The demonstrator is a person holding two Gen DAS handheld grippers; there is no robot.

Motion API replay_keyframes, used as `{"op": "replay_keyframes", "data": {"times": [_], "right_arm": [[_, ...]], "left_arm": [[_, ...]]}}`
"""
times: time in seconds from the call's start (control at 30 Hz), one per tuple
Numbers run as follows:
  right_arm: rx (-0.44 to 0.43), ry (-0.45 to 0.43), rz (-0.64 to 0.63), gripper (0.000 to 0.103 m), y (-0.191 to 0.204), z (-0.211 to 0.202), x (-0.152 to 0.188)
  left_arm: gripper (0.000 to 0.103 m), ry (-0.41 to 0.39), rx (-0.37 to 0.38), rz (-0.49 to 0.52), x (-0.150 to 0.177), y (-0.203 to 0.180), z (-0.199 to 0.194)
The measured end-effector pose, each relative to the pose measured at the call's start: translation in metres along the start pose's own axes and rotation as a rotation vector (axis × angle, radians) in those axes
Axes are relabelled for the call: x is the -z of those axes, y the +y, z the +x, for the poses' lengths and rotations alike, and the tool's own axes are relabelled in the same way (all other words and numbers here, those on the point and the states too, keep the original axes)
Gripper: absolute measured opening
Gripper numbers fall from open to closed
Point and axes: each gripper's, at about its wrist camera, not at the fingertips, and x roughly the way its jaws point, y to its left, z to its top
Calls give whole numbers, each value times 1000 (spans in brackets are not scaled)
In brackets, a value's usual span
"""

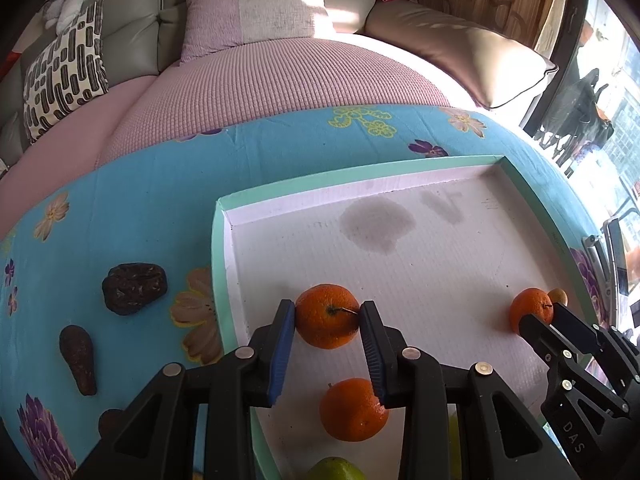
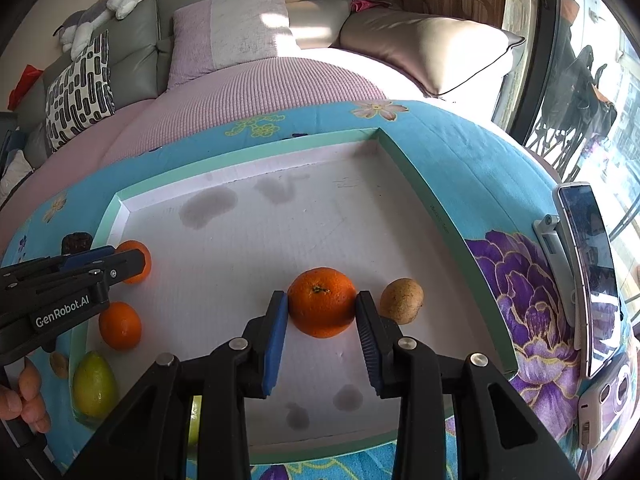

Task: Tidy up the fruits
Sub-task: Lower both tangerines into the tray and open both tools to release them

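Though looking maybe halfway done, clamping the left gripper [image 1: 327, 309] snug on one orange [image 1: 325, 322] and the right gripper [image 2: 321, 302] on another orange [image 2: 320, 312], both sitting in the tray [image 1: 218, 260], leaving dark fruits [image 1: 134, 288] out on the blue cloth [image 1: 132, 208].

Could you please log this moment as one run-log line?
left gripper: shut on orange | right gripper: shut on second orange | both inside tray
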Motion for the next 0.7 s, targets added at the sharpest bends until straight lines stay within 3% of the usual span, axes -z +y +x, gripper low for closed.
{"op": "replay_keyframes", "data": {"times": [0.2, 0.7], "right_arm": [[4, 4, -3, 37, 0, 0, -1], [5, -56, -20, 37, 3, -30, -5]], "left_arm": [[36, -2, 3, 4, 0, -1, -6], [37, -90, 26, 17, 10, 4, -49]]}}
